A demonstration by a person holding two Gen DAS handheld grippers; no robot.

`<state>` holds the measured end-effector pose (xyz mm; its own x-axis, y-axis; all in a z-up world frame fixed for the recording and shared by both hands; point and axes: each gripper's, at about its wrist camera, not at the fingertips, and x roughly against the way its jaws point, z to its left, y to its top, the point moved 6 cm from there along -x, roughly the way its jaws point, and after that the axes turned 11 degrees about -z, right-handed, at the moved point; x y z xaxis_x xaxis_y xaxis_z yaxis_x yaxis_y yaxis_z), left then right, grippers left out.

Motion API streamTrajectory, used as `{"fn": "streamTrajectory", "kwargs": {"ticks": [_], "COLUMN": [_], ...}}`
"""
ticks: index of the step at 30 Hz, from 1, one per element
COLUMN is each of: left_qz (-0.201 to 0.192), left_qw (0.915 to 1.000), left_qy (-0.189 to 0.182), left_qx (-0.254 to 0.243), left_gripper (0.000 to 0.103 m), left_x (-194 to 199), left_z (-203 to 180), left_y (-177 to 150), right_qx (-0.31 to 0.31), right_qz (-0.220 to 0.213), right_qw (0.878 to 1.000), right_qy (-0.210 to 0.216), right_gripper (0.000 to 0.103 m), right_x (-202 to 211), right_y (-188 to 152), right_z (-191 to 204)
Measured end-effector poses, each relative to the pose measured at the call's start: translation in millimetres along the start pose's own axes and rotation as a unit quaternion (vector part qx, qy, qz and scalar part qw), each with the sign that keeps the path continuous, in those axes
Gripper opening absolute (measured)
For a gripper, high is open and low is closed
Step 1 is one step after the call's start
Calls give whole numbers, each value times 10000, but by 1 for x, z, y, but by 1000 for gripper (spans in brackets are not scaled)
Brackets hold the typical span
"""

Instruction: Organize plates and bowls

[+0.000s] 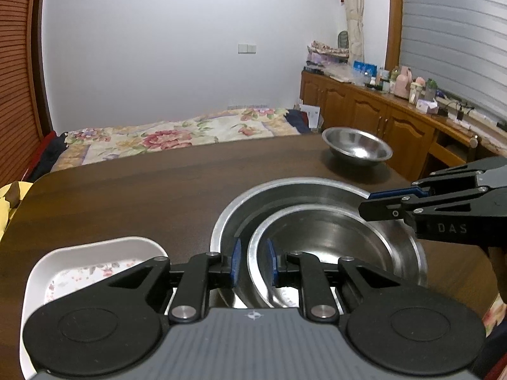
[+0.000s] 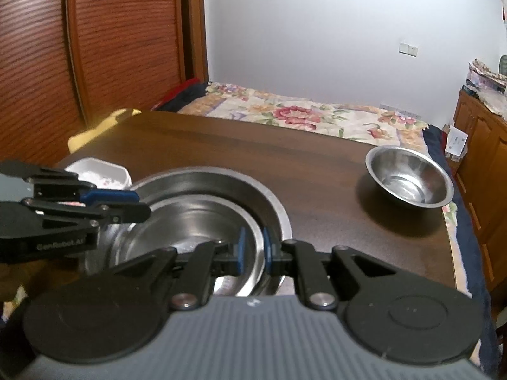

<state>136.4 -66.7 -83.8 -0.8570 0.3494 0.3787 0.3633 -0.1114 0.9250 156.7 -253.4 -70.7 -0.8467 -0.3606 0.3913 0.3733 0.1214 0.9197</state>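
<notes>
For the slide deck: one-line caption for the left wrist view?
Left gripper and right gripper pinch opposite rims of inner steel bowl nested in larger bowl.

Before you, a dark wooden table (image 1: 142, 190) carries three pieces directly: a wide steel basin (image 1: 285, 196) near your edge with a smaller steel bowl nested inside it, a white floral dish (image 1: 63, 262) just beside the basin, and a lone steel bowl (image 1: 356, 147) well apart at the far corner.
</notes>
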Motion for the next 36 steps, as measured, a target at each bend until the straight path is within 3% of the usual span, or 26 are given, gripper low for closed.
{"fn": "streamTrajectory", "kwargs": {"ticks": [15,31,34,36], "left_qz": [-343,-486,-467,-439], "left_qw": [9991,9968,9965,9963], "left_qy": [-219,-537,-607,-647], "left_qx": [-154,-336,-343,-362], "left_gripper": [25,34,37,41], "left_x": [7,1,-3,-8], "left_z": [-19,-50,-54,-57], "left_y": [42,64,66,66], "right_qx": [-83,-276,-288,-325], "right_qz": [-646,-840,-871,-903], "right_qw": [9977,9940,9932,9925], "right_qy": [-177,-638,-718,-763], "right_gripper": [14,16,29,31], "right_x": [36,56,58,58], "right_y": [30,30,29,28], "right_z": [-20,-59,-65,-70]}}
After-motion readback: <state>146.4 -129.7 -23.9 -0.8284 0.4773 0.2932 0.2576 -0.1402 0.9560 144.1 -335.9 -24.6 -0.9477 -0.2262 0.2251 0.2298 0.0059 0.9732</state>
